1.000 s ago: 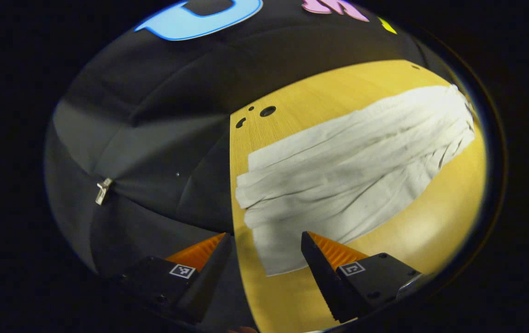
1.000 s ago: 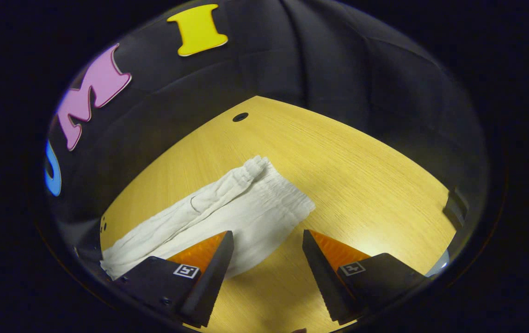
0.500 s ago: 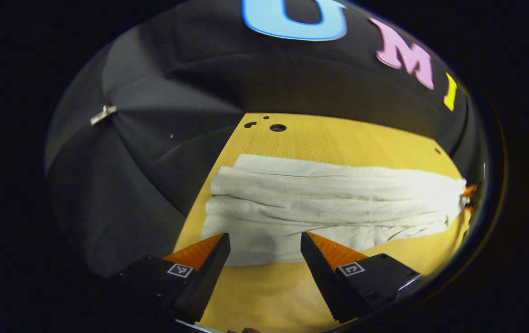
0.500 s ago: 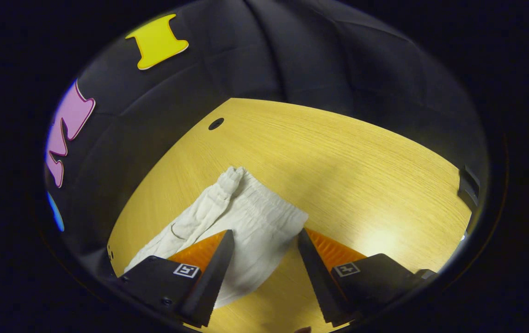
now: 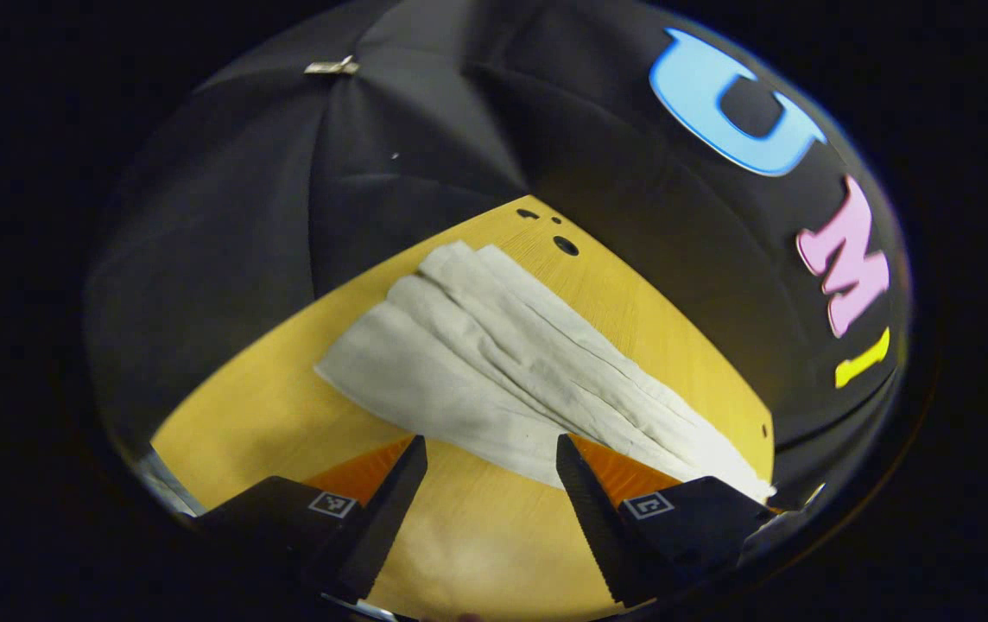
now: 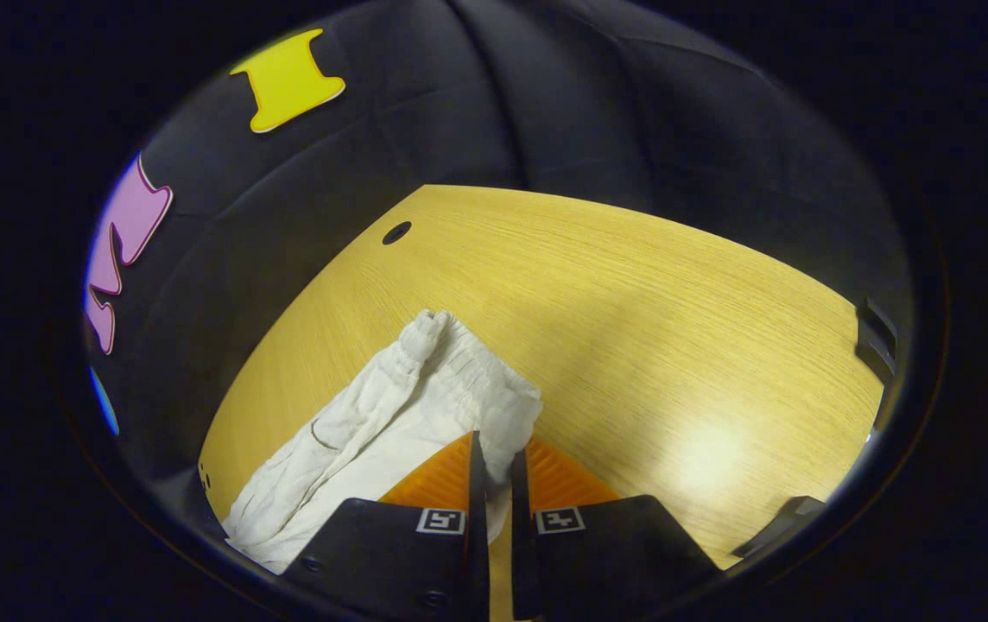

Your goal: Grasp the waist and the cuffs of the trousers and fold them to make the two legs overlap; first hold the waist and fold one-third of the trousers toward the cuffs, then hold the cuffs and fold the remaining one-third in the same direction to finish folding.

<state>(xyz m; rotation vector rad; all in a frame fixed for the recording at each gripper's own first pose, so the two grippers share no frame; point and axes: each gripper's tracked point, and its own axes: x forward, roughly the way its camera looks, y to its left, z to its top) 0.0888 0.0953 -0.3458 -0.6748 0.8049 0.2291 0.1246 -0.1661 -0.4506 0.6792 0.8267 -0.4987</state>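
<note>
Right gripper point(image 6: 494, 462) jaws clamped on the trousers' point(image 5: 494, 363) waist at lower centre, left gripper point(image 5: 491, 453) jaws wide near the leg edge; every fold remains.

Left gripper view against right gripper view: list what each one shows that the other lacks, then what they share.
Left gripper view: the cuffs of the trousers lying flat, three holes near the table's corner, and the left gripper open at the leg's near edge.

Right gripper view: the gathered waist, with the right gripper shut on its near corner, and a single hole.

Both: the white trousers on the wooden table.
</note>
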